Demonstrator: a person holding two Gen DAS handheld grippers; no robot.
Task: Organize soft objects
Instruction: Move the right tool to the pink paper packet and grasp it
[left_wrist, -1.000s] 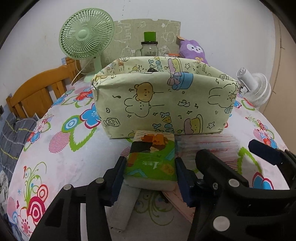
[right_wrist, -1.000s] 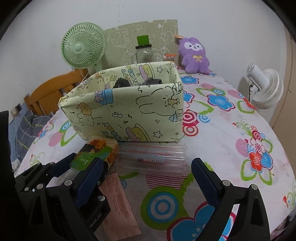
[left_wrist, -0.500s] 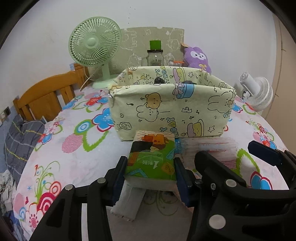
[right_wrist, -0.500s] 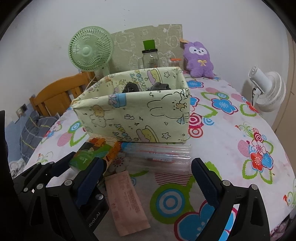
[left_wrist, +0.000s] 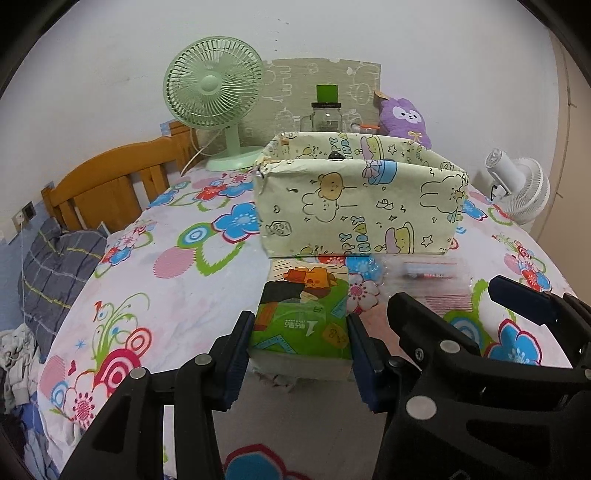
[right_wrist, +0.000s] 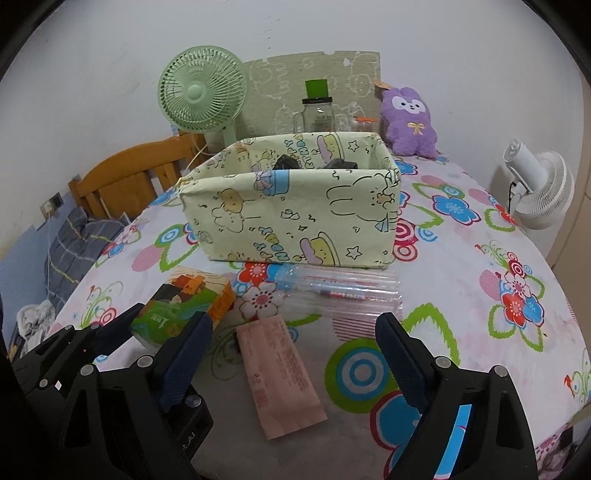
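1. The left tongs (left_wrist: 300, 345) grip a green tissue pack (left_wrist: 302, 314) between their two blue pads, at the lower centre of the left wrist view; the pack looks raised a little above the surface (left_wrist: 177, 295), which has a flower-print cover.
2. In the right wrist view the same pack (right_wrist: 184, 306) appears at the lower left, held in the left tongs (right_wrist: 162, 325).
3. The right tongs (right_wrist: 295, 358) are wide open with nothing between the pads, and their jaws have just been closing a little.
4. Below the right tongs, a pink flat packet (right_wrist: 280, 373) lies on the surface, at the lower centre of the frame.
5. A clear plastic package (right_wrist: 340, 291) lies just in front of the fabric storage box (right_wrist: 291, 214), which stands in the centre of the frame.
6. Some dark items (right_wrist: 288, 161) are inside the box; I cannot tell what they are.
7. Behind the box, in the upper part of the frame, stand a green fan (right_wrist: 201, 92), a glass jar (right_wrist: 317, 112) and a purple plush toy (right_wrist: 408, 122).
8. A white fan (right_wrist: 539, 188) stands at the right edge.
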